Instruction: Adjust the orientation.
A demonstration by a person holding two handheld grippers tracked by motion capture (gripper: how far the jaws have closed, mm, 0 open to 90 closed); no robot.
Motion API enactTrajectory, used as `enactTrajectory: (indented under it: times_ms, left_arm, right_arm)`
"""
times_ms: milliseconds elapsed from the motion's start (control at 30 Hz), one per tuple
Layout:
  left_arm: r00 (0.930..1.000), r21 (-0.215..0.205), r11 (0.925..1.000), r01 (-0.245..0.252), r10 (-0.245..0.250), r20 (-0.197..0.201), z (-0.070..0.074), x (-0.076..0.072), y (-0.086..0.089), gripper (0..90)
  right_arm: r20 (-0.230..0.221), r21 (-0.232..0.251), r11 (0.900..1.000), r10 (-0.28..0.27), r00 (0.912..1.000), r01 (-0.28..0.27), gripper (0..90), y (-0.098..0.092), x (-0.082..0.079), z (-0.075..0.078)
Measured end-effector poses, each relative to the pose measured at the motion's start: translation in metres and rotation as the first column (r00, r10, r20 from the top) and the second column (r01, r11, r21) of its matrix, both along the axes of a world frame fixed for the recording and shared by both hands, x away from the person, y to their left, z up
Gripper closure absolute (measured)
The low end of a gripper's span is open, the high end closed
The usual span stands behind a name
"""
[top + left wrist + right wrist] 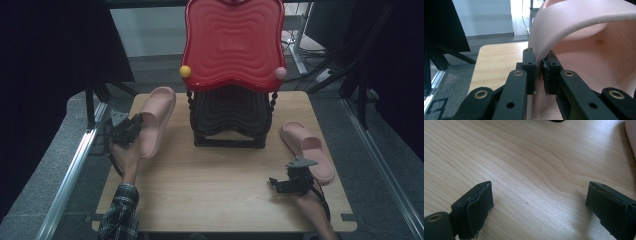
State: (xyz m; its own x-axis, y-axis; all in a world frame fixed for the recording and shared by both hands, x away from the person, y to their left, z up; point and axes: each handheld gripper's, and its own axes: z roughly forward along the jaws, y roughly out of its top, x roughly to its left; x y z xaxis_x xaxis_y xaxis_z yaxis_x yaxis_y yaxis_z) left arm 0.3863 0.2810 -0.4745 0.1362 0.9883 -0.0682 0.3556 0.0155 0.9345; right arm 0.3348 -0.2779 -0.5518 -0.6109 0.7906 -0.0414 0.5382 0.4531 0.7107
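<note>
Probably a lab: black curtains (45,45), metal frame rails (70,170) around a wooden table (210,195).

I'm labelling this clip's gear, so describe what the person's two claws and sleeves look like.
Both claws are black. The left claw has two flat bars with brass-ringed rivet holes and ridged pads. The right claw has blocky, worn rubber pads. Each carries a grey three-cornered plate and a black cable. The left forearm wears a plaid sleeve.
</note>
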Motion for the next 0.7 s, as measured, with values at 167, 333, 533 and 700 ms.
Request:
enactTrajectory:
  times_ms: [167, 333, 533, 700]
  left_arm:
    - [0.9992, -0.01, 0.9999, -0.012, 0.013, 0.038, 0.013, 0.002, 0.0, 81.8]
    - [0.9976, -0.003, 0.9999, -0.016, 0.016, 0.067, 0.029, 0.003, -0.003, 81.8]
    - [0.9953, -0.011, 0.9997, -0.02, 0.021, 0.094, 0.042, 0.004, -0.004, 81.9]
    - [0.9925, -0.012, 0.9997, -0.023, 0.025, 0.12, 0.054, 0.006, -0.006, 81.9]
  right_arm:
    - [0.0, 0.002, 1.0, -0.001, 1.0, 0.001, 7.2, 0.0, 0.0, 0.0]
    - [0.001, 0.002, 1.0, -0.001, 1.0, 0.001, 7.2, 0.0, 0.0, 0.0]
    - [0.0, 0.001, 1.0, 0.0, 1.0, 0.0, 7.2, 0.0, 0.0, 0.0]
    - [-0.001, 0.003, 1.0, -0.001, 1.0, 0.001, 7.2, 0.0, 0.0, 0.0]
